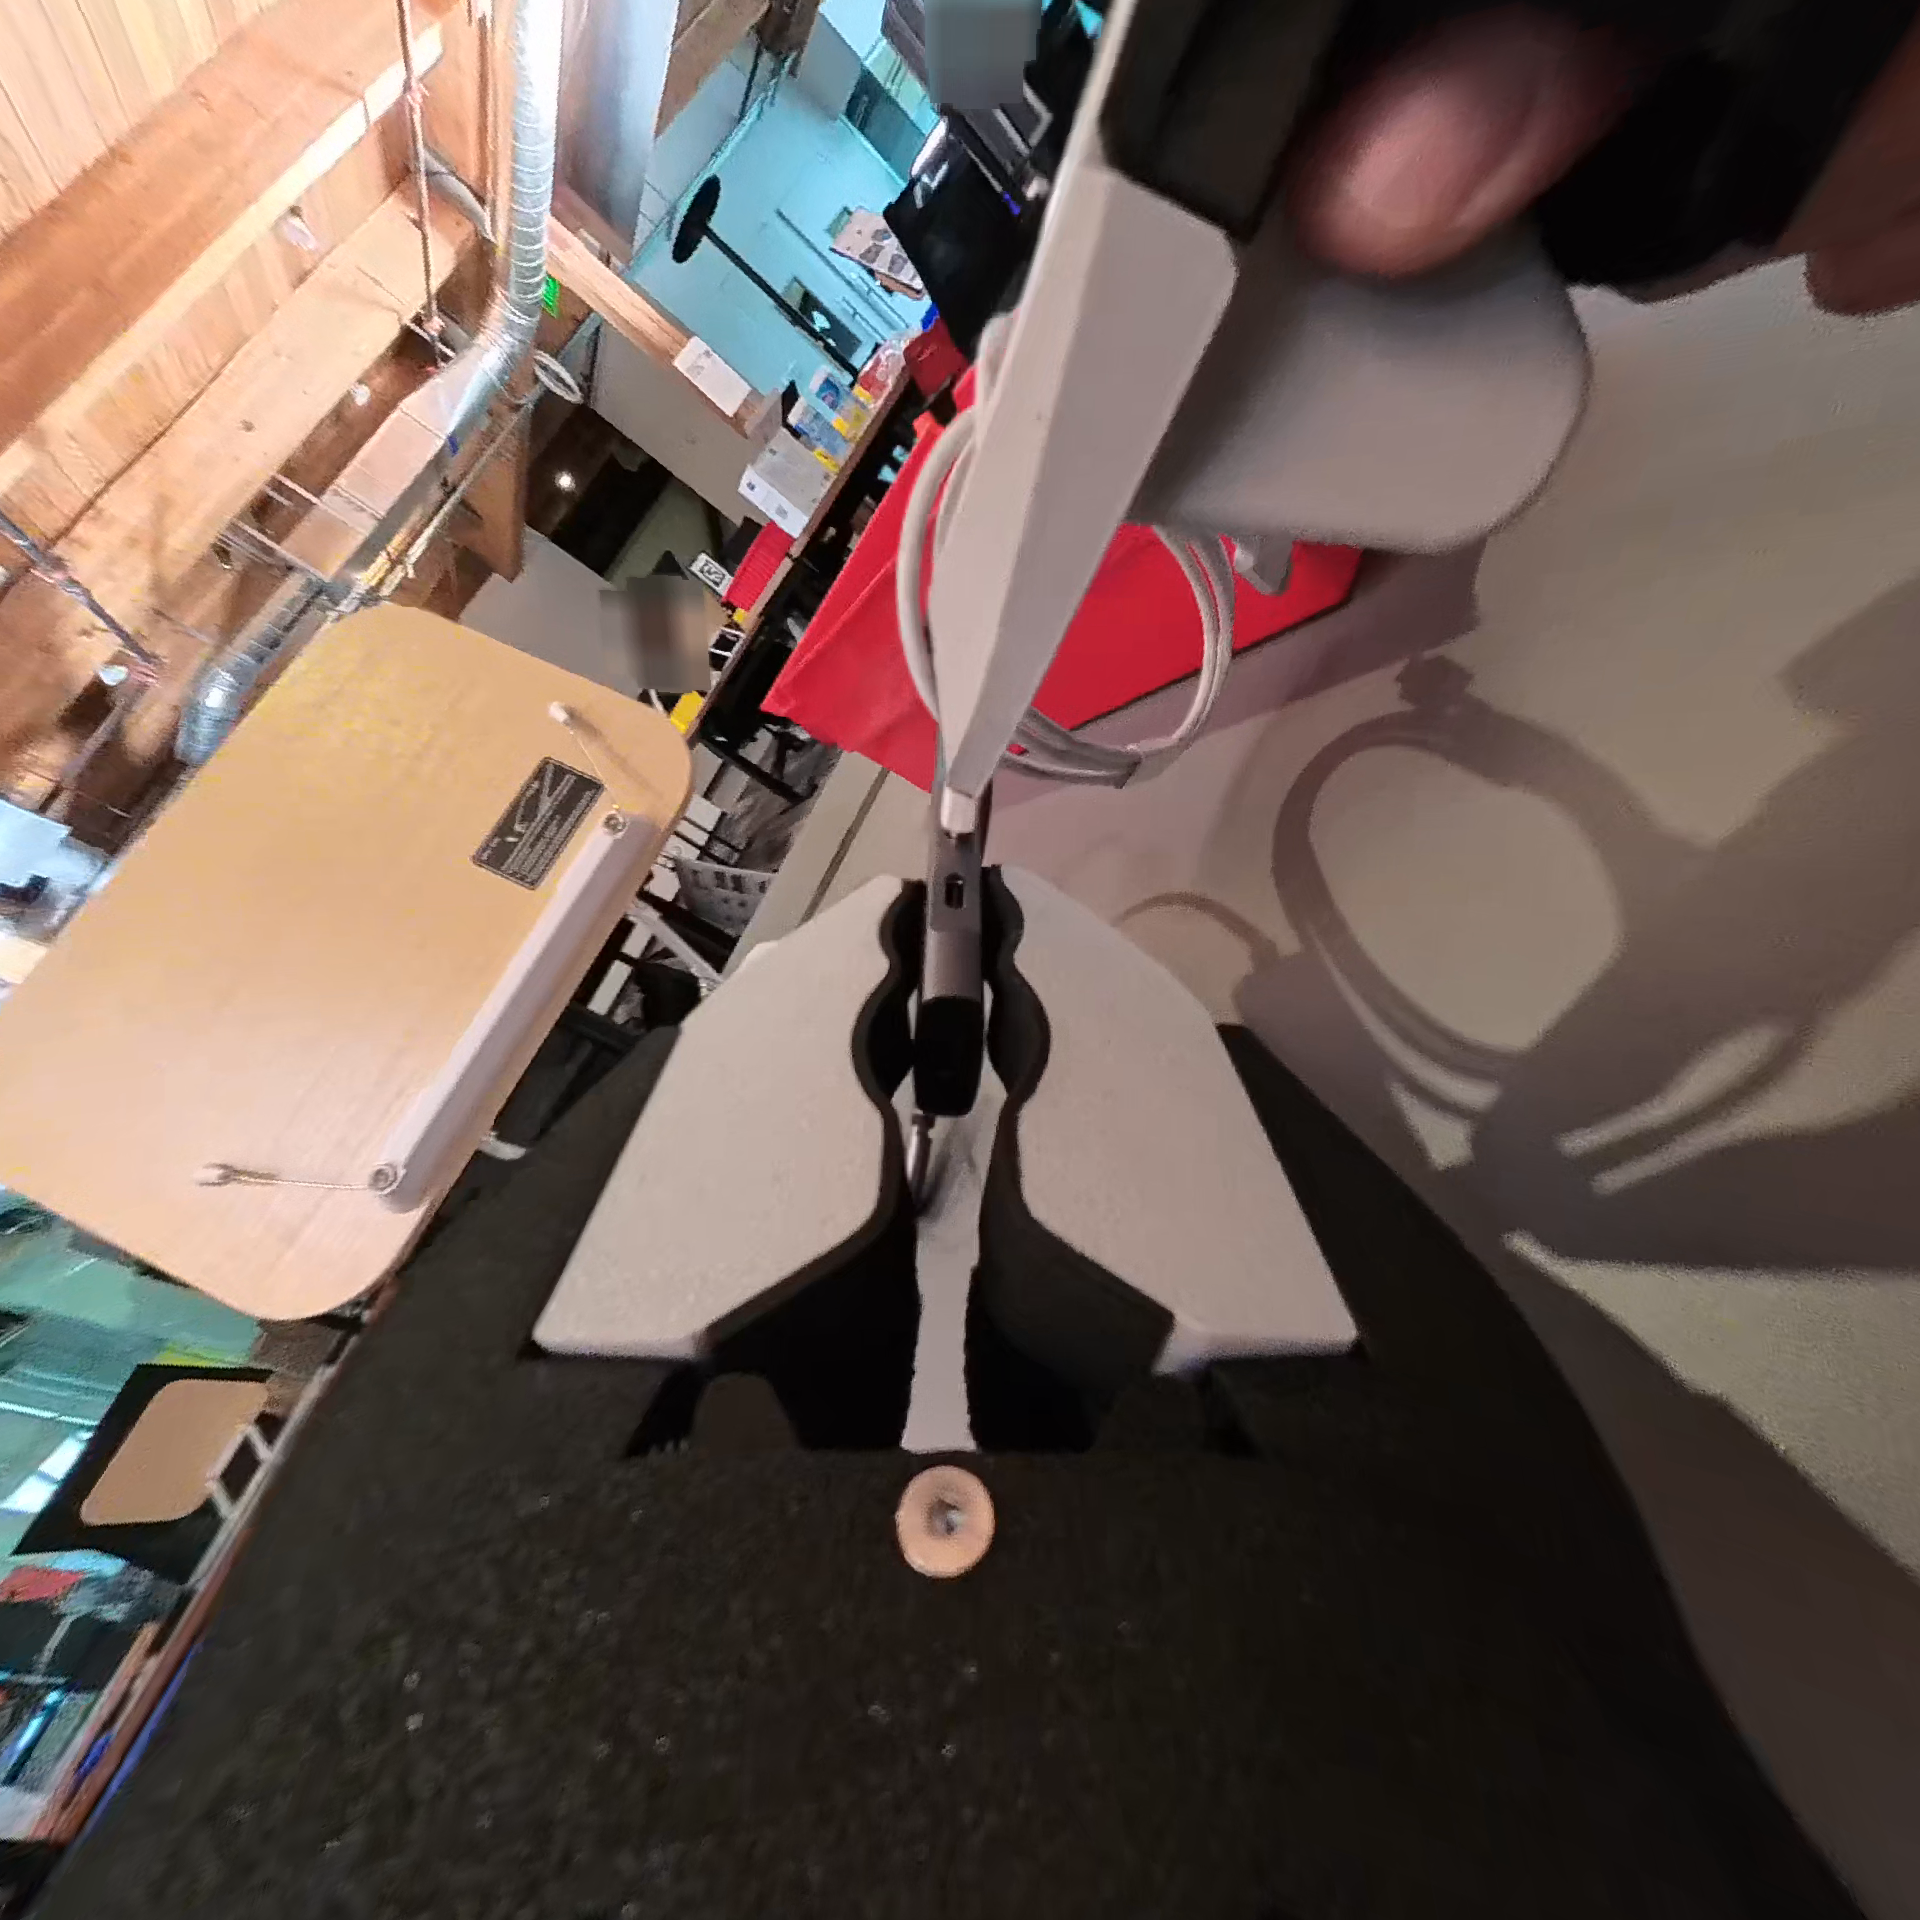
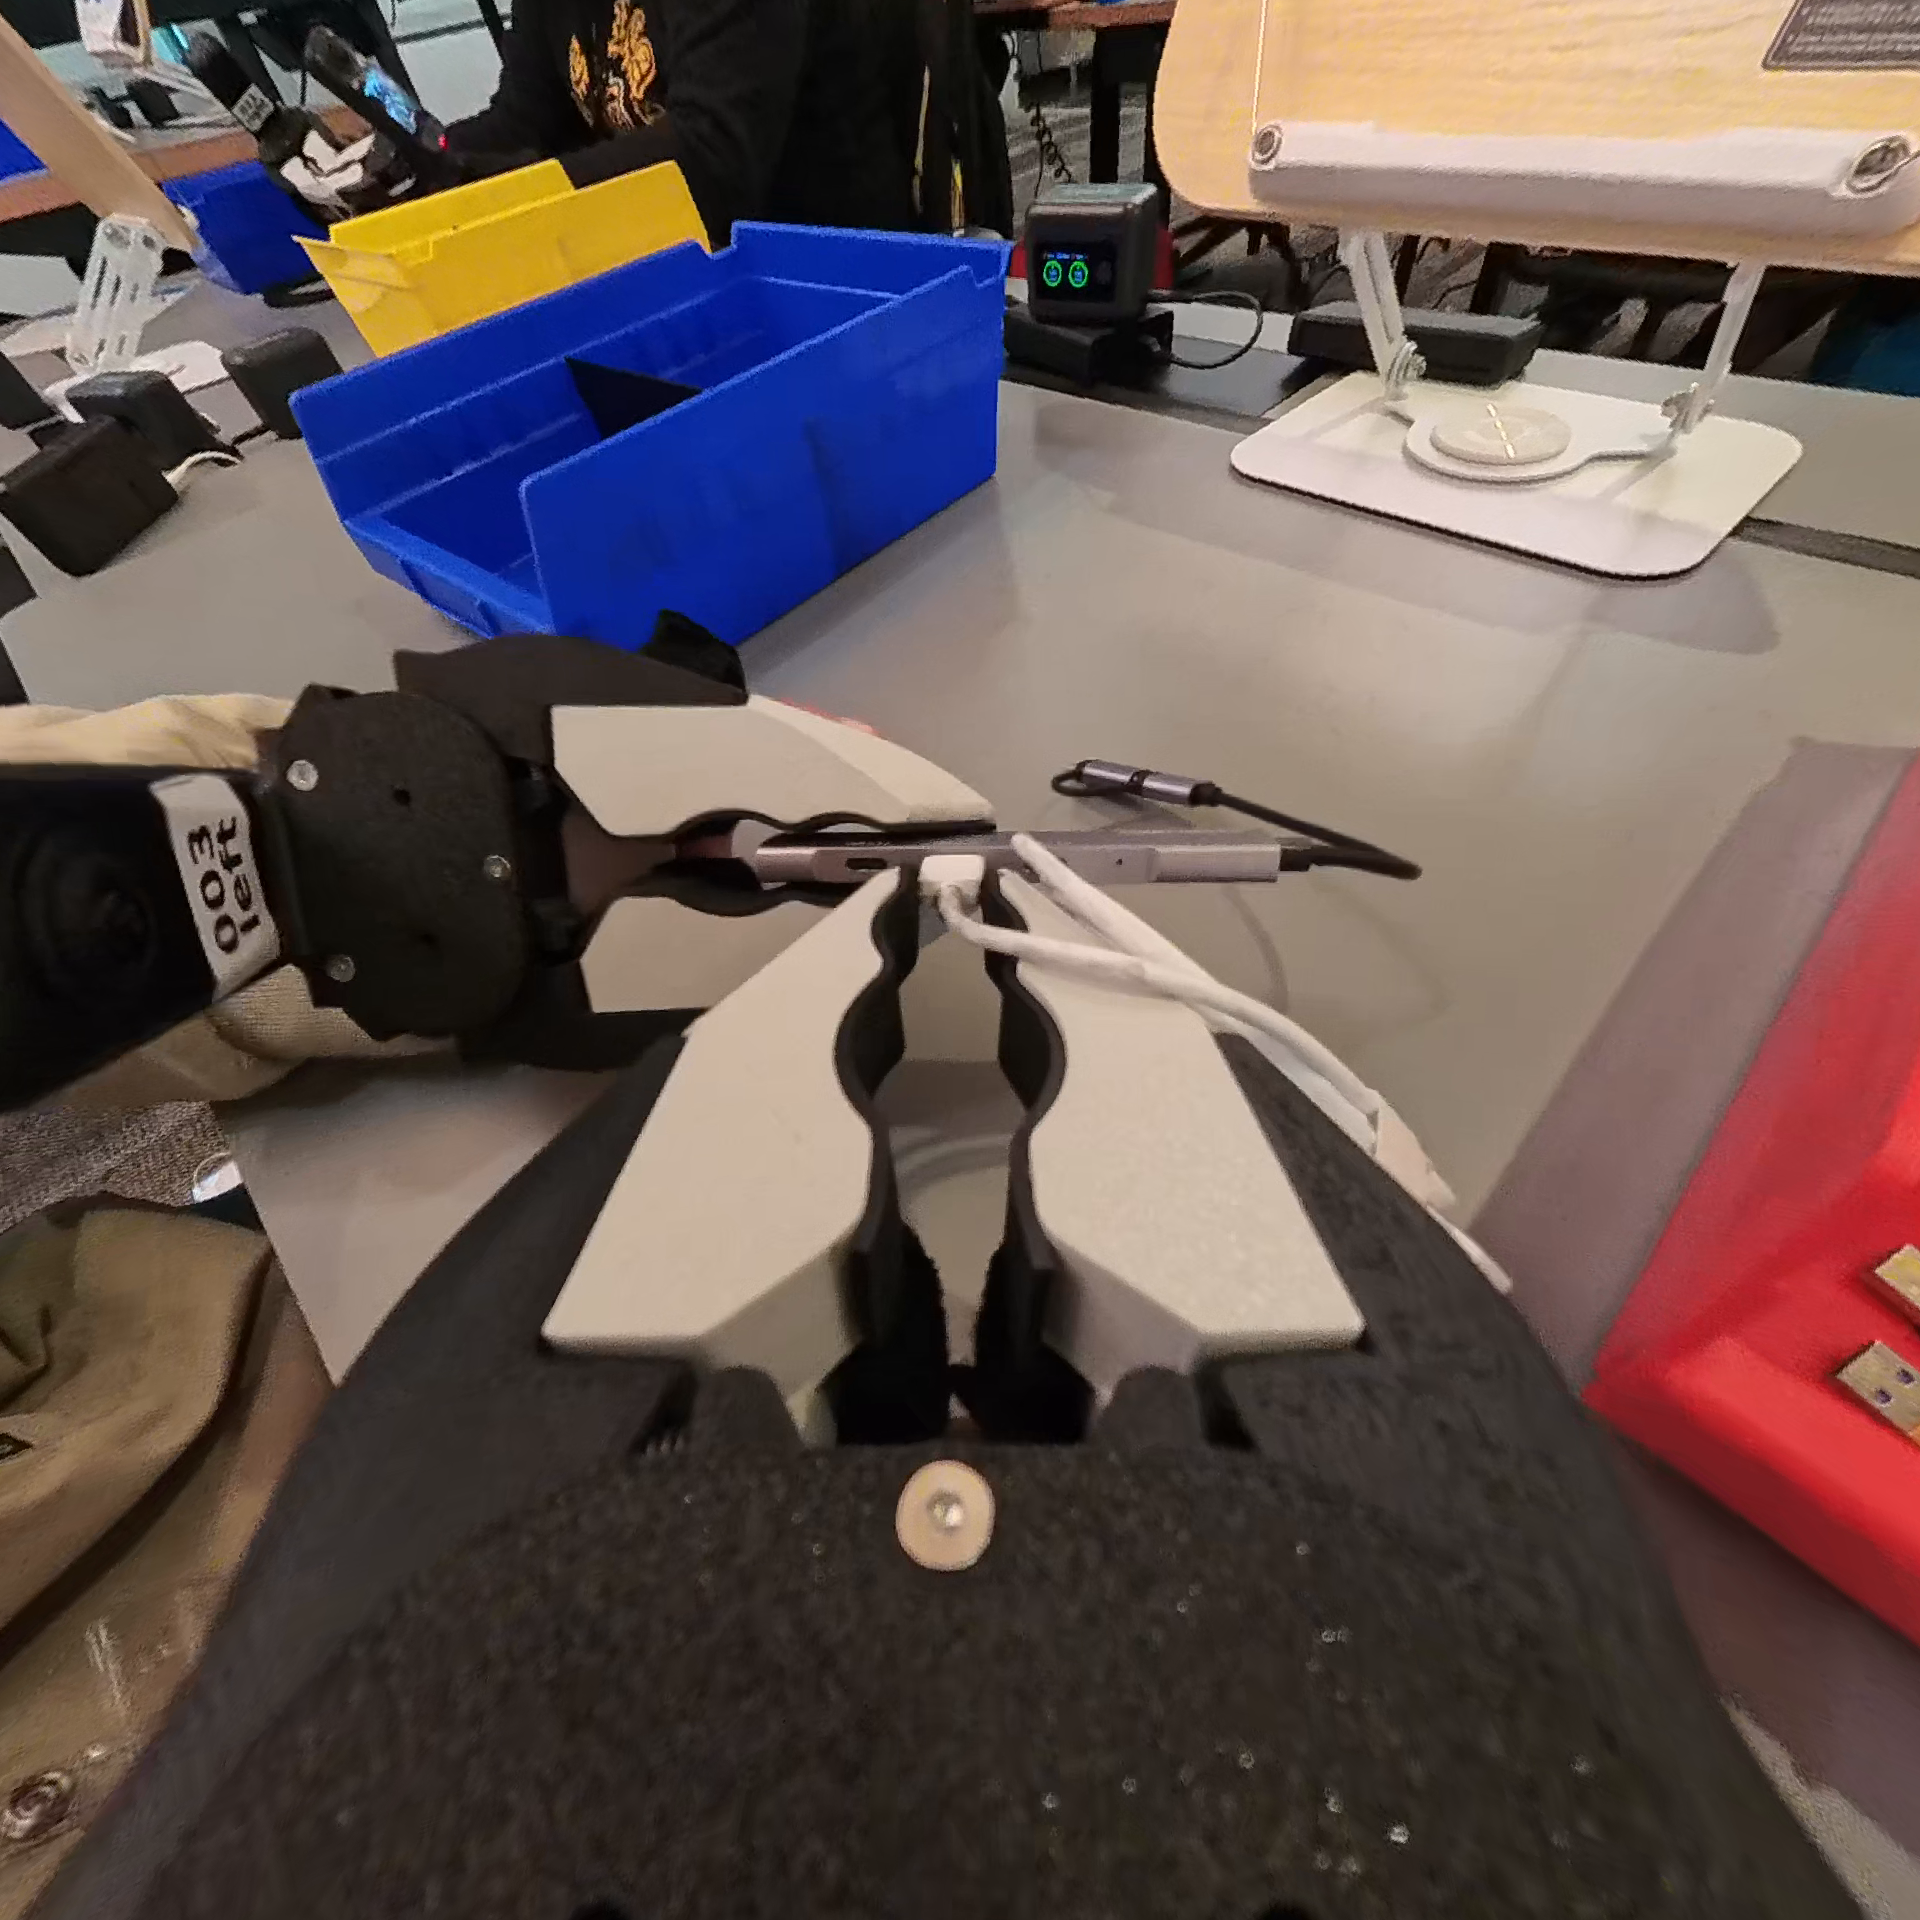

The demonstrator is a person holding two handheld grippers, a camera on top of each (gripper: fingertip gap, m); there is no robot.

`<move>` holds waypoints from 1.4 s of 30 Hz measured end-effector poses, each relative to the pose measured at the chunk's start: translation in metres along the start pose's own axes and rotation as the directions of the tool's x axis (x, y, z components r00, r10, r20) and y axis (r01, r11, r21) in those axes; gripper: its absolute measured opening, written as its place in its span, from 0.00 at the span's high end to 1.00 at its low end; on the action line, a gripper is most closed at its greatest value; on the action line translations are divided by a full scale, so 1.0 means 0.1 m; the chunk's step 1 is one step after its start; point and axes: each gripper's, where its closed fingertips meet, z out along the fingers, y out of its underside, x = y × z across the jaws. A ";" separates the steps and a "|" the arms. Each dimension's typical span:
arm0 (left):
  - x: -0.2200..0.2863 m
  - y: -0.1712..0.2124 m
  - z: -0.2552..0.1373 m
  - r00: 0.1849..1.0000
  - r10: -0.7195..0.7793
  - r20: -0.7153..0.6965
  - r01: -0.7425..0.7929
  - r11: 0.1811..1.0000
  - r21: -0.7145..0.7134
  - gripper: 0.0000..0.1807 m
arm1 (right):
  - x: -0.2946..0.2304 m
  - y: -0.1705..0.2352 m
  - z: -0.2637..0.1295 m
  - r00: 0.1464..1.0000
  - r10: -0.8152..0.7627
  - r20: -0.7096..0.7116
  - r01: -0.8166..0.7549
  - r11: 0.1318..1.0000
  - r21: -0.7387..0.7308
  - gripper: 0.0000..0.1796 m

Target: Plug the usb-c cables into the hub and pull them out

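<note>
Grey tabletop (image 2: 1195,644) runs under both tools, with a blue bin (image 2: 665,436) and a yellow bin (image 2: 499,244) well beyond the left gripper, and a white stand (image 2: 1517,468) carrying a wooden board (image 2: 1558,83) far ahead and to the right of the right gripper. A red tray (image 2: 1766,1195) sits just right of the right gripper, with metal USB plugs lying on it.

The left gripper (image 2: 831,836) comes in from the left side of the right wrist view, its fingers pressed together on one end of the slim grey hub (image 2: 1091,854), which it holds level above the table. A black lead runs from the hub's far end to a small grey adapter (image 2: 1138,781) lying just behind the hub. In the left wrist view the hub (image 1: 951,925) shows end-on, pinched between the dark pads.

The right gripper (image 2: 948,883) meets the hub's near side, its fingertips on either side of a white plug (image 2: 948,871) seated in a port. The pads lie close at both sides of the plug, but whether they press it I cannot tell. The white cable (image 2: 1143,971) trails back from the plug over the right finger. In the left wrist view the right gripper (image 1: 961,810) reaches down from above, with looped white cable (image 1: 1195,675) behind it and a thumb (image 1: 1455,145) on its body.
</note>
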 end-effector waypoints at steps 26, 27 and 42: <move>0.11 -0.05 -0.04 0.990 0.144 -0.003 -0.144 0.990 0.006 0.95 | -0.17 0.08 -0.01 0.965 -0.019 0.263 0.011 0.999 0.030 0.93; 0.10 -0.04 -0.03 0.989 0.150 0.009 -0.150 0.989 -0.015 0.95 | -0.17 0.09 0.01 0.969 -0.037 0.244 0.030 0.999 0.029 0.93; 0.03 0.20 0.02 0.999 0.049 0.005 -0.047 0.987 -0.155 0.94 | -0.07 0.11 0.21 0.953 -0.291 -0.083 0.291 0.957 -0.009 0.92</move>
